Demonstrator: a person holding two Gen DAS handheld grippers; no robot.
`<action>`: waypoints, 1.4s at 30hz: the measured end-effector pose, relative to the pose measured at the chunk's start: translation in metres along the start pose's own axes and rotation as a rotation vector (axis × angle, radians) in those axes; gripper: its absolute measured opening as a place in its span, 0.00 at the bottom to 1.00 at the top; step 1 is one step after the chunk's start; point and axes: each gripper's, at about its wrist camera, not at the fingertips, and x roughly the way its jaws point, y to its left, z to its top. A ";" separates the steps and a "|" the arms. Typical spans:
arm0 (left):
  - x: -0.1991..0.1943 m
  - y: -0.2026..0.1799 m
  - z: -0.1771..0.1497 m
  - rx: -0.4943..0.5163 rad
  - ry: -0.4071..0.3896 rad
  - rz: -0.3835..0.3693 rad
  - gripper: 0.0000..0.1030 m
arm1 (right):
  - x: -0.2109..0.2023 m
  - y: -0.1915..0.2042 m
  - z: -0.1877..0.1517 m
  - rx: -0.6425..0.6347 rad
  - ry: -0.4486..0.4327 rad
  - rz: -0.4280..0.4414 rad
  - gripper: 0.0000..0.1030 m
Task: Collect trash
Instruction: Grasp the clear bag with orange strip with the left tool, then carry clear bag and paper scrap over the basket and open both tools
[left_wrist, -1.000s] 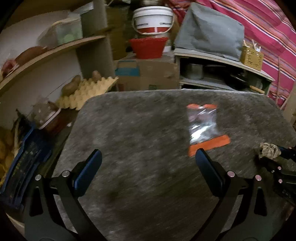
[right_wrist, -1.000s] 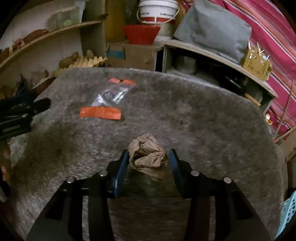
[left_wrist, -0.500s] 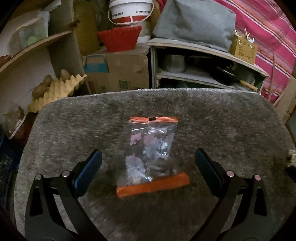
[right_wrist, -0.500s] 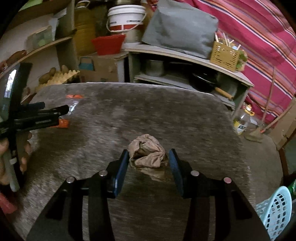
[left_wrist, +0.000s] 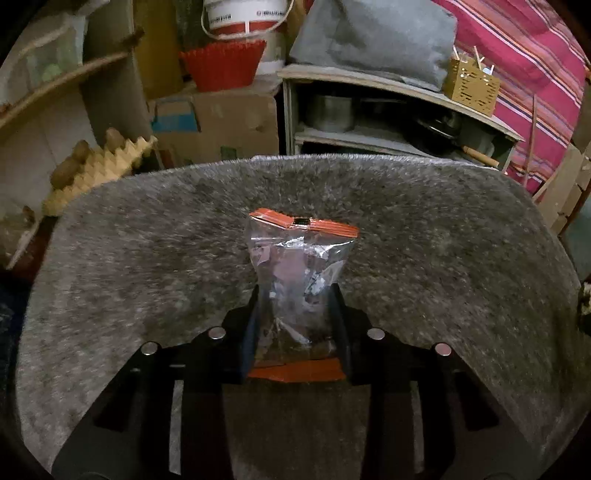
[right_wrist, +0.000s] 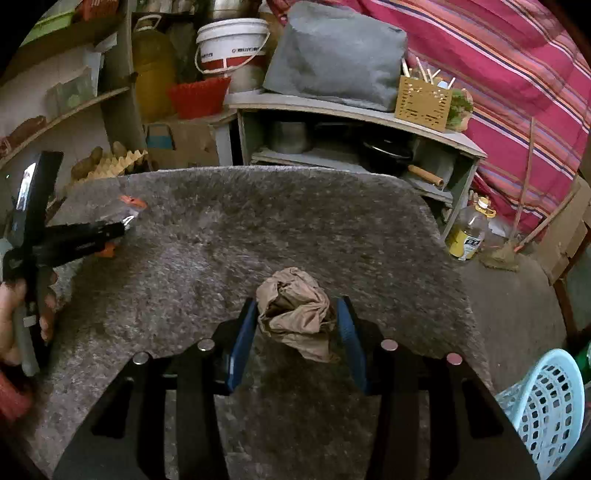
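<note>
Here we have the plastic bag (left_wrist: 295, 284) on the grey rug (left_wrist: 147, 258), long axis toward 12 o'clock, between the closing left gripper (left_wrist: 295, 325). Our right gripper (right_wrist: 295, 325) clamps the paper wad (right_wrist: 295, 310); the basket (right_wrist: 550, 402) lies at 4 o'clock.

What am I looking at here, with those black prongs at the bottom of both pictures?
Those prongs are two hand-held grippers; a person carries one in each hand, each with a camera looking along its fingers. The left gripper is closing its jaws around a clear plastic bag with orange ends, which lies on the grey furry-covered table. The right gripper is clamped on a crumpled brown paper ball. The right camera also shows the person's hand holding the left gripper, and a light blue basket low at the right.
</note>
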 end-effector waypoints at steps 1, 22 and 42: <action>-0.007 -0.001 -0.002 0.002 -0.011 0.003 0.32 | -0.004 -0.002 -0.001 0.006 -0.008 0.002 0.44; -0.148 -0.087 -0.043 0.075 -0.170 -0.027 0.31 | -0.095 -0.070 -0.040 0.063 -0.089 -0.076 0.44; -0.196 -0.308 -0.088 0.288 -0.209 -0.293 0.31 | -0.185 -0.258 -0.128 0.274 -0.085 -0.306 0.44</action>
